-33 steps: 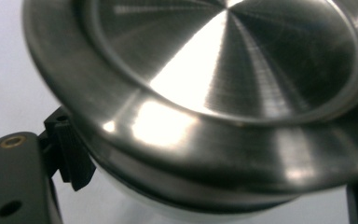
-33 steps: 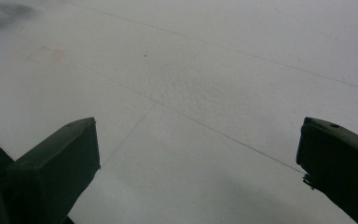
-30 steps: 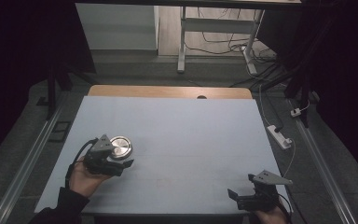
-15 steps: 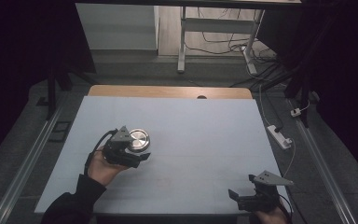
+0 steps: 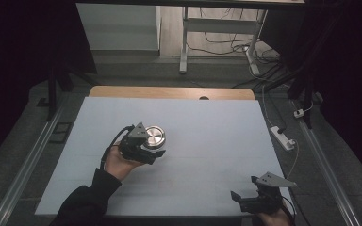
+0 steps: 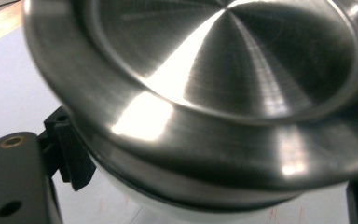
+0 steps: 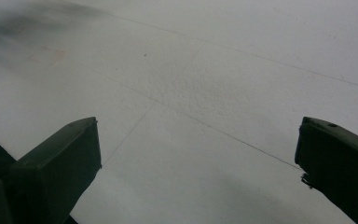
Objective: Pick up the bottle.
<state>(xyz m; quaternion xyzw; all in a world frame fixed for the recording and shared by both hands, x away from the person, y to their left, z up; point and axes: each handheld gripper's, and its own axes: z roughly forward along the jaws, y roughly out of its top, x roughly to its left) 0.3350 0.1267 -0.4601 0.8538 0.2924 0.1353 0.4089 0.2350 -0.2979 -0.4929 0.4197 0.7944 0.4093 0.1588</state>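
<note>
Since the earlier pictures the left claw [image 5: 147, 149] has carried the round steel lid [image 5: 153, 136] from the left part of the table [image 5: 207, 122] toward its middle, while the right claw [image 5: 245, 200] has kept its place at the near right corner of the table. In the high view the lid now sits left of the table's centre, about halfway between the near edge and the far wooden strip [image 5: 169, 92], with the person's left hand [image 5: 118, 160] just below it and the dark sleeve [image 5: 85, 202] reaching back to the near edge. The left claw is clamped on the lid: in the left gripper view the brushed metal disc [image 6: 223, 70] looms close above the jaws, its thick rim pressed against the ribbed black pad [image 6: 72, 154] at the lower left, and pale table surface shows beneath it. Whether the lid rests on the table or hangs just clear of it cannot be told. The right claw stands wide open with nothing between its jaws; in the right gripper view the two dark jaws frame bare white table [image 7: 205, 84], crossed by faint thin lines. The right claw lies well apart from the lid, toward the near right. A white power strip [image 5: 283, 137] lies on the floor just off the table's right edge.
</note>
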